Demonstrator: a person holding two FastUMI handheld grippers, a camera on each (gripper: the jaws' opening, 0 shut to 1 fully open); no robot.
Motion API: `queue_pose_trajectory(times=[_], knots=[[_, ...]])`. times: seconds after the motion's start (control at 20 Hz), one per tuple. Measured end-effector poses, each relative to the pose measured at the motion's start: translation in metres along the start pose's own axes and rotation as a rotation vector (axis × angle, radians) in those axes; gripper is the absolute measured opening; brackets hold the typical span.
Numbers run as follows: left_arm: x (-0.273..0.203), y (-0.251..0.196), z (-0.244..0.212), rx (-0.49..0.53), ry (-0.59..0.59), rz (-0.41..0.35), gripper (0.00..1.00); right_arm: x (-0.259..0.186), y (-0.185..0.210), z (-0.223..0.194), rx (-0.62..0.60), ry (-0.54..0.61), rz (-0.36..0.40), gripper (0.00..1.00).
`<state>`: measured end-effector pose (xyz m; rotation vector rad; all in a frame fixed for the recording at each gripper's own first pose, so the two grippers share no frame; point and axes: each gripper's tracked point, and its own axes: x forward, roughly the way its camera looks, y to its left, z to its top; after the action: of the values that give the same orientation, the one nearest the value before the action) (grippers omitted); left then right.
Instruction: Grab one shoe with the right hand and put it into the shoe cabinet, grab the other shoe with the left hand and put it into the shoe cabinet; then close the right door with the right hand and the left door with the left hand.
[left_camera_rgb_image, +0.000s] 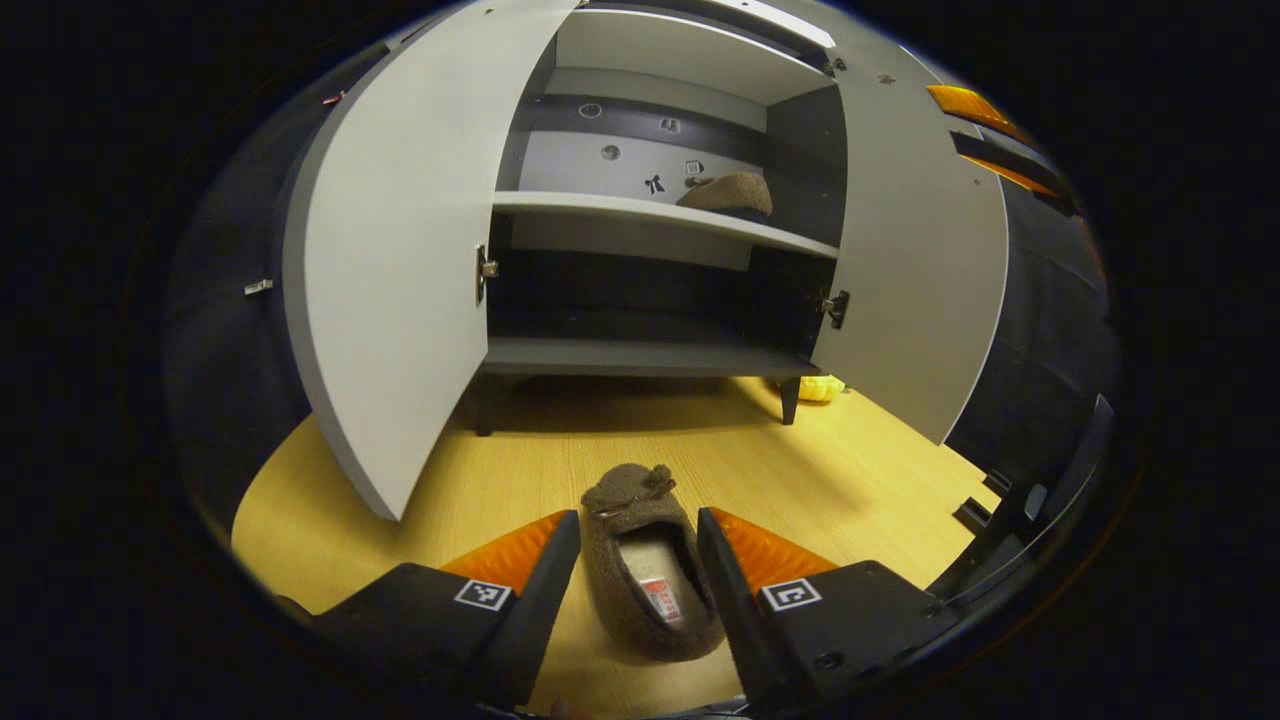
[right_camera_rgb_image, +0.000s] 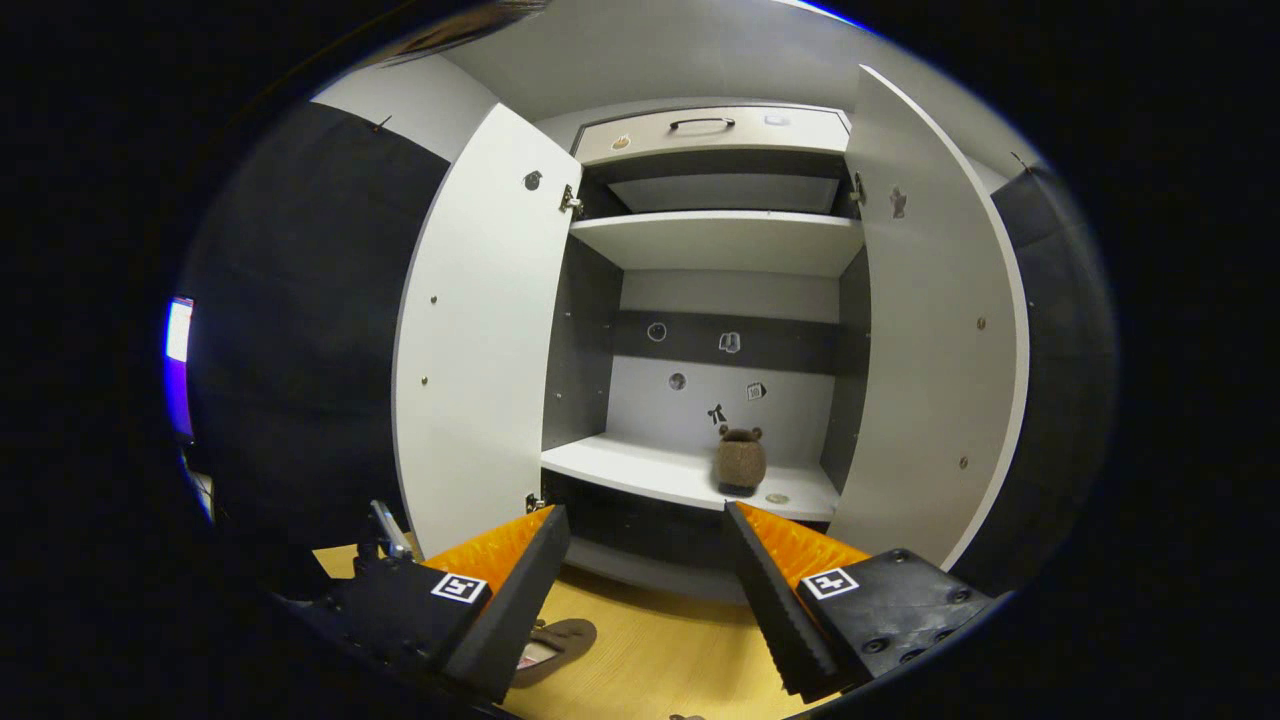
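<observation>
Left claw (left_camera_rgb_image: 638, 560) stands apart, straddling the second slipper (left_camera_rgb_image: 645, 560) on the desk (left_camera_rgb_image: 860, 480); closing on it comes next. Right claw (right_camera_rgb_image: 648, 570) is apart and empty, first slipper (right_camera_rgb_image: 740, 460) shelved in the cabinet (right_camera_rgb_image: 480, 330).

Left gripper view: low over the tabletop (left_camera_rgb_image: 480, 470), facing the open shoe cabinet (left_camera_rgb_image: 650, 215), fairly near. Right gripper view: higher, closer, facing its middle shelf (right_camera_rgb_image: 640, 468). Shared at frame centre: cabinet interior, both doors.

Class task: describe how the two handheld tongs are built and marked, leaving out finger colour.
Each of the tongs, left and right, has two wedge-shaped fingers with ribbed inner faces, mounted on blocky black bodies. Every body carries a small square black-and-white marker; the right one shows screw heads.
</observation>
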<state>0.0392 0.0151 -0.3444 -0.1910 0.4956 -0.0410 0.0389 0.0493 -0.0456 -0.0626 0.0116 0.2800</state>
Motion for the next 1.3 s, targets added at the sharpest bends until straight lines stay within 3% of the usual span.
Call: queue_pose_trajectory(times=[0.35,0.45,0.5,0.6,0.8,1.0,1.3], knots=[[0.051,0.021,-0.045,-0.017,0.042,0.028,0.7,0.004,-0.029,-0.055,0.049,0.074,-0.063,0.98],[0.063,0.029,-0.047,-0.01,0.04,0.045,0.64,0.009,-0.032,-0.076,0.065,0.116,-0.057,0.98],[0.067,0.034,-0.05,-0.008,0.044,0.056,0.54,0.012,-0.034,-0.086,0.062,0.141,-0.059,0.98],[0.077,0.033,-0.053,-0.031,0.052,0.048,0.46,0.018,-0.037,-0.097,0.054,0.171,-0.055,0.98],[0.094,0.039,-0.055,-0.02,0.061,0.081,0.39,0.032,-0.036,-0.105,0.029,0.183,-0.033,0.98],[0.097,0.044,-0.051,0.003,0.053,0.115,0.1,0.044,-0.037,-0.12,0.032,0.215,-0.011,0.98],[0.078,0.038,-0.031,0.009,0.04,0.115,0.06,0.056,-0.038,-0.117,0.042,0.225,0.017,0.99]])
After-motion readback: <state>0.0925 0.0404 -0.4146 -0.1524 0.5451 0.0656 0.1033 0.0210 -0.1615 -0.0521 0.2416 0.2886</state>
